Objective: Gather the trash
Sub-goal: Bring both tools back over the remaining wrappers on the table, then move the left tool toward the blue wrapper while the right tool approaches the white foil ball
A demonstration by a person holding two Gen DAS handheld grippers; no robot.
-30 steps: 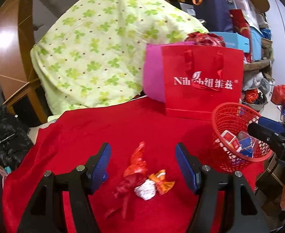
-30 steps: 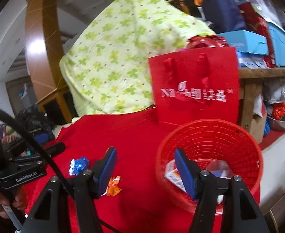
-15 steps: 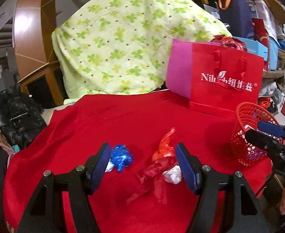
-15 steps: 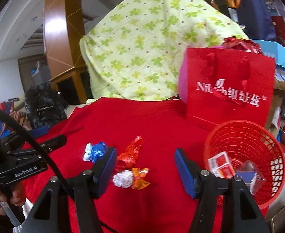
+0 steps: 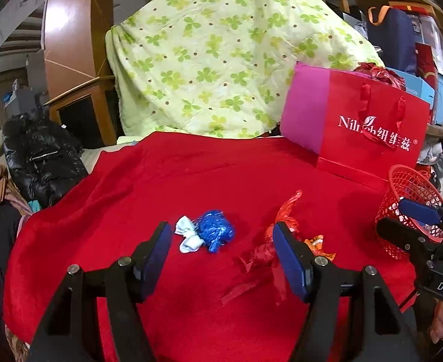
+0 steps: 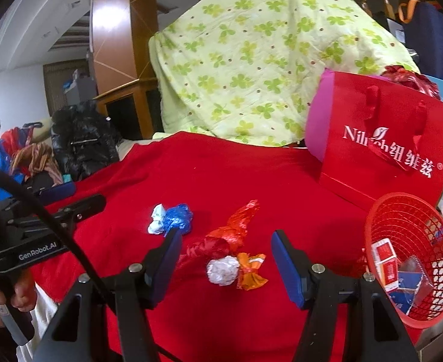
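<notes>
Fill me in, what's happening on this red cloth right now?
A person holds a gripper in each hand, collecting trash. Both sets of jaws are open and empty. The left gripper hangs over the blue wrapper; the right gripper frames the red wrapper and white-and-orange wrapper. All three lie loose on the red cloth. The red basket already holds several pieces.

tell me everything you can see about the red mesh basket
The red mesh basket is round, of plastic lattice, widening to an open rim. It stands at the right edge of the red cloth, in front of the red gift bag. Inside lie red-and-white and blue packets and a clear wrapper. Neither gripper touches it.
</notes>
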